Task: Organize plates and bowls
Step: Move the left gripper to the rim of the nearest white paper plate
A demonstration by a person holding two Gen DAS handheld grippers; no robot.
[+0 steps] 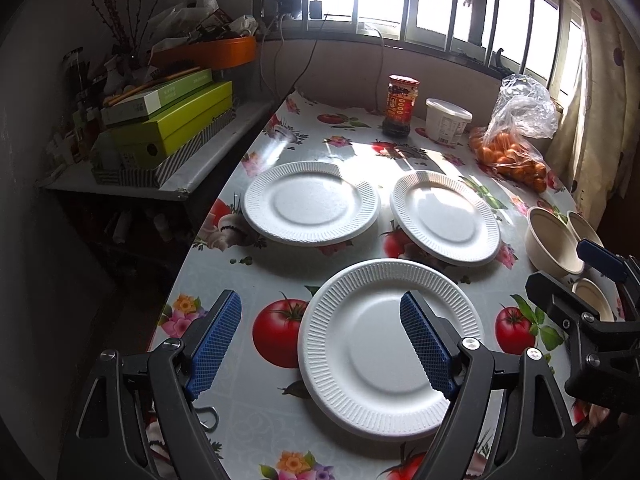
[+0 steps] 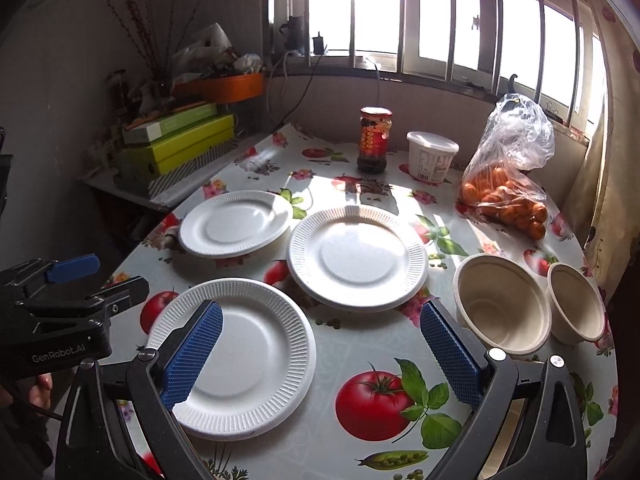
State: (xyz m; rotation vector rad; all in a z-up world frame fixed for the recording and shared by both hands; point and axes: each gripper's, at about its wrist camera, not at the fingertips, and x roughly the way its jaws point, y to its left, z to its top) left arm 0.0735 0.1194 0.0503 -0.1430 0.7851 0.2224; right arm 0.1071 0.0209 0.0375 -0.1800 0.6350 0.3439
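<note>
Tongs first: the left gripper [image 1: 320, 346] has its blue ribbed pads wide apart and holds nothing; it hangs above the near white ribbed paper plate [image 1: 390, 344], with the right pad over the plate and the left pad outside its rim. I judge this is a line-up to take the plate by its edge. The right gripper [image 2: 320, 356] is also spread and empty, above the bare flowered plastic tablecloth [image 2: 360, 348] between that plate and the larger beige paper bowl [image 2: 500, 304].

Two more white plates [image 1: 310, 204] [image 1: 444, 218] lie flat and apart farther on, not yet stacked. The smaller beige bowl [image 2: 576, 300] stands just beside the first, both mouth up. Being round, they have no long axis.
</note>
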